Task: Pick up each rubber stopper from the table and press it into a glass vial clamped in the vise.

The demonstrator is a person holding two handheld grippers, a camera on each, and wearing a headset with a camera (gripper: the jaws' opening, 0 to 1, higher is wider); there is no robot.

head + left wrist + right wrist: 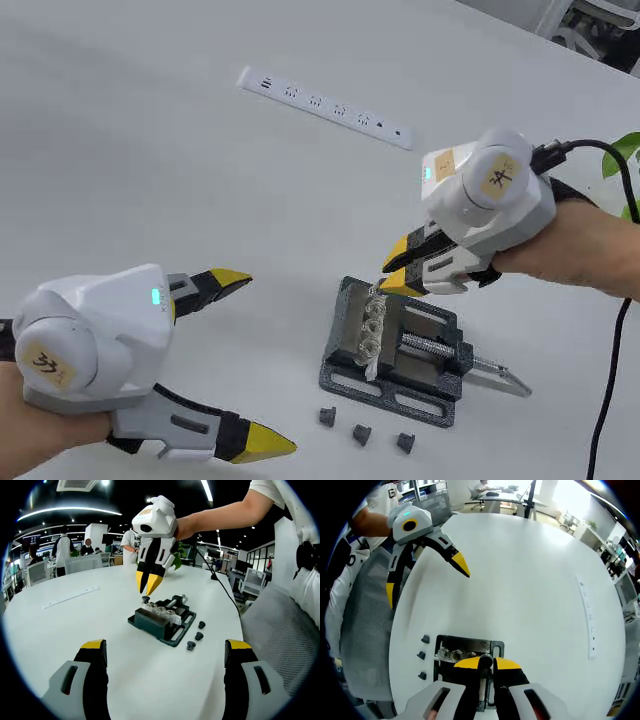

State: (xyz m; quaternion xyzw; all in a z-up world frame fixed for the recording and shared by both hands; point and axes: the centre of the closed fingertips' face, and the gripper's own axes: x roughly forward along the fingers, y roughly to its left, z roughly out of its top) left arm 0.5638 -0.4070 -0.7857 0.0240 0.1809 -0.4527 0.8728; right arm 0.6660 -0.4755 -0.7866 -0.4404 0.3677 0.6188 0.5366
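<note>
A small dark round rubber stopper (145,600) sits at the far end of a row of clear glass vials (160,611). It rests on top of the vial nearest the right gripper (148,587), whose yellow-tipped jaws point down just above it and stand close together. In the right gripper view the stopper shows as a dark disc between the two tips, so I cannot tell whether the jaws pinch it or only hover over it. The vials stand upright, clamped in a dark grey metal bench vise (395,380) on the white round table (150,150). Three more dark rubber stoppers (361,434) lie in a row on the table just beside the vise's base, each apart from the next. The left gripper (262,360) hangs well to the side of the vise, its jaws spread wide with nothing between them. In the head view the right gripper's tips cover the end vial and its stopper. The glass glints so much that I cannot count the vials with any certainty. In the right gripper view that gripper's own jaws hide the near part of the vise. A long white power strip (325,105) lies farther across the table. A black cable (608,380) runs from the right gripper and is cut off at the lower edge.
</note>
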